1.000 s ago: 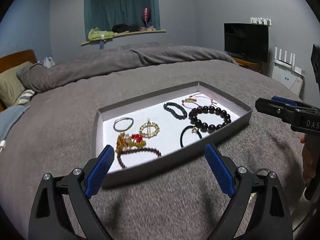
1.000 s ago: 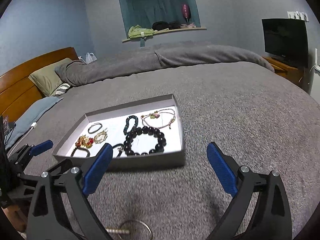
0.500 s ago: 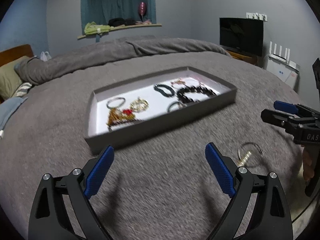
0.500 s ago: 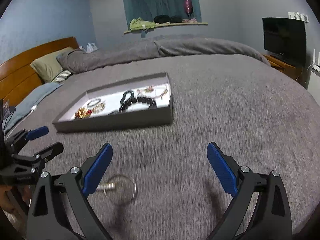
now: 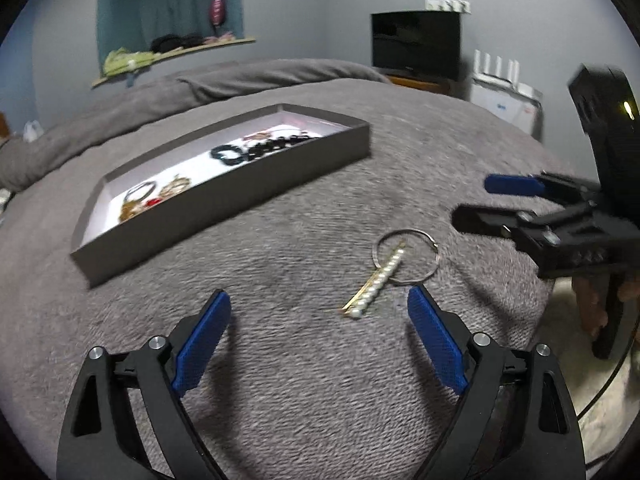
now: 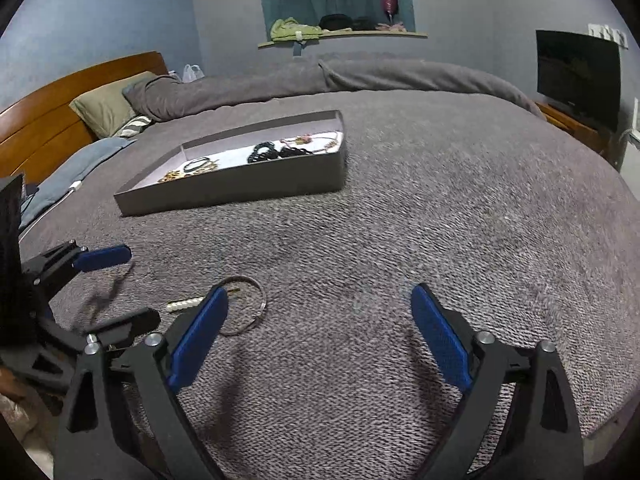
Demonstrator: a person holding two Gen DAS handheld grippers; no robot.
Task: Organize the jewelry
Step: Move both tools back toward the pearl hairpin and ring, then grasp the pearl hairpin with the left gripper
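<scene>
A grey tray (image 5: 224, 204) with a white floor holds several bracelets and necklaces on the grey bedspread; it also shows in the right wrist view (image 6: 240, 190). A silver ring (image 5: 406, 256) and a pearl hair clip (image 5: 378, 280) lie loose on the bed between tray and front edge; the ring (image 6: 256, 308) and clip (image 6: 184, 304) show partly behind my right gripper's left finger. My left gripper (image 5: 320, 340) is open and empty, just short of the clip. My right gripper (image 6: 320, 336) is open and empty, to the right of the ring.
The bed's front edge runs close under both grippers. A folded duvet (image 6: 360, 76) and pillows (image 6: 108, 108) lie at the far end by a wooden headboard (image 6: 48, 120). A TV (image 5: 416, 44) and a white router (image 5: 496, 68) stand at the right.
Both grippers have pulled back from the tray toward the bed's front edge. The ring and pearl clip have come into view close ahead of the left gripper. Both stay open.
</scene>
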